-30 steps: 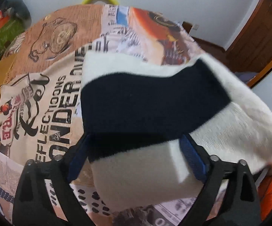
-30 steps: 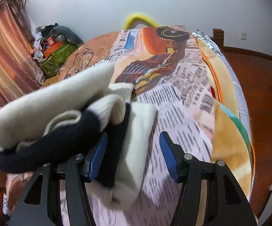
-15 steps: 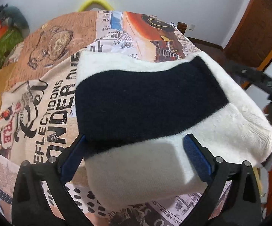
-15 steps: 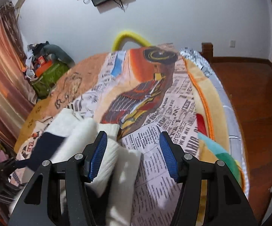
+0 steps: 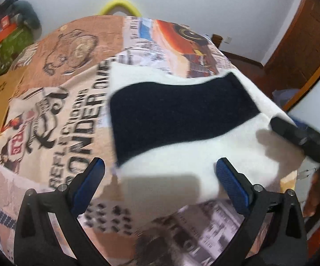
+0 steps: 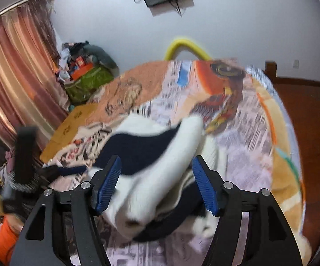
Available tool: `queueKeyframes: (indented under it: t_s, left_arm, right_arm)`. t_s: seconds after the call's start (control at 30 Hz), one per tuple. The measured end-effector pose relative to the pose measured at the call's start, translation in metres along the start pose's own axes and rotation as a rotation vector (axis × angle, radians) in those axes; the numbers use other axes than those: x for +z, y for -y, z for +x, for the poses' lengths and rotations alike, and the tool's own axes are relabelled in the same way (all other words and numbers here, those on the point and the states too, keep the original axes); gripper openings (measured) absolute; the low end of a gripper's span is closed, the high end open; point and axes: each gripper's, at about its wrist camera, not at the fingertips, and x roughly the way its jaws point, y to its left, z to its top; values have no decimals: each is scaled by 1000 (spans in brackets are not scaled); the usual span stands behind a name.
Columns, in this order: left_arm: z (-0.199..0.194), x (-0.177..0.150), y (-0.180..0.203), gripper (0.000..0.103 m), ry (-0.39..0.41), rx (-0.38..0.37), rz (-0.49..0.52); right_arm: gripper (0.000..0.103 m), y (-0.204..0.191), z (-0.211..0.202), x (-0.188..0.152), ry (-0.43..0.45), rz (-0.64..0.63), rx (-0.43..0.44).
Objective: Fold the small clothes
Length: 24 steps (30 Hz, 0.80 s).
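Left wrist: left gripper (image 5: 160,177) jaws wide, holding nothing, sweater (image 5: 182,119) beyond; right gripper (image 6: 156,184) jaws spread, straddling folded sweater.

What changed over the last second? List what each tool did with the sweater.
The left tool let go: its fingers, shut on the cream and navy sweater a second ago, now stand wide open, and the garment lies on the printed blanket. The right tool rose clear, then came back down over the sweater's folded edge, open throughout. The blanket stayed put.
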Motion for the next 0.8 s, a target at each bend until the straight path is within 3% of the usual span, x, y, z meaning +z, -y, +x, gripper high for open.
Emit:
queueKeyframes:
  t_s: [0.07, 0.1, 0.13, 0.2, 0.23, 0.43, 0.57, 0.67, 0.8]
  left_arm:
    - [-5, -3, -14, 101, 1, 5, -23]
    - [-7, -5, -21, 101, 0, 4, -40]
    - [-8, -5, -26, 101, -1, 4, -51]
    - [-9, -5, -36, 101, -4, 2, -78]
    - [-9, -4, -40, 101, -1, -1, -96]
    - [-5, 4, -37, 101, 32, -13, -116]
    - [16, 4, -27, 102, -9, -17, -96]
    - [31, 1, -22, 102, -48, -29, -82]
    - [35, -2, -15, 102, -43, -28, -59]
  right_arm:
    - [63, 3, 12, -7, -43, 5, -15]
    - [56, 4, 17, -9, -58, 2, -21]
    - [40, 5, 19, -11, -67, -7, -29]
    - [21, 5, 17, -11, -78, -23, -31]
    - [20, 3, 13, -10, -71, -30, -28]
    - [19, -20, -12, -1, 8, -182, -69]
    - [19, 3, 7, -5, -26, -137, -110]
    - [26, 25, 22, -14, -91, -75, -145]
    - [38, 27, 5, -10, -51, -54, -130]
